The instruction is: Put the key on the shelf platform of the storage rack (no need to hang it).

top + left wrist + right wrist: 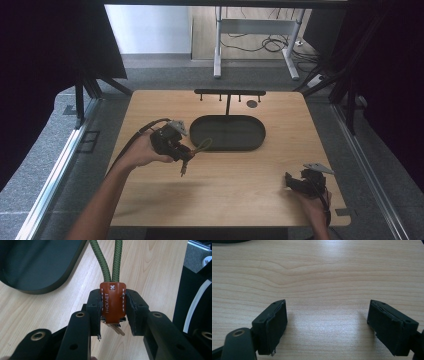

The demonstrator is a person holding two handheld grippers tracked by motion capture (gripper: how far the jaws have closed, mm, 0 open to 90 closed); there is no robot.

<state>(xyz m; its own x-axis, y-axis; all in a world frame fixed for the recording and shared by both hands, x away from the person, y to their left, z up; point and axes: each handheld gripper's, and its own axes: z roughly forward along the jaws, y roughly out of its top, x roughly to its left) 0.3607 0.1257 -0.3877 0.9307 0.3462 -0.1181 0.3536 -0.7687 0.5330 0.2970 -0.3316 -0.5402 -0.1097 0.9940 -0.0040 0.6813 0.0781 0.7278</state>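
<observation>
While your right gripper (327, 327) is resting spread over table (324, 277), your left gripper (113, 308) is pinching brown keychain tab (112, 302) beside tray (37, 265).

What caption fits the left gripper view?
Left gripper shut on brown leather key fob with green cord loop.

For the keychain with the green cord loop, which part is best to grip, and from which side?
A reasonable pick is the brown leather tab, where the left gripper already clamps it: it is flat and stiff, so the pads close squarely on its two side edges. Come from the key end, leaving the green cord loop free ahead of the jaws, toward the dark oval tray. The round cord would likely slip.
</observation>
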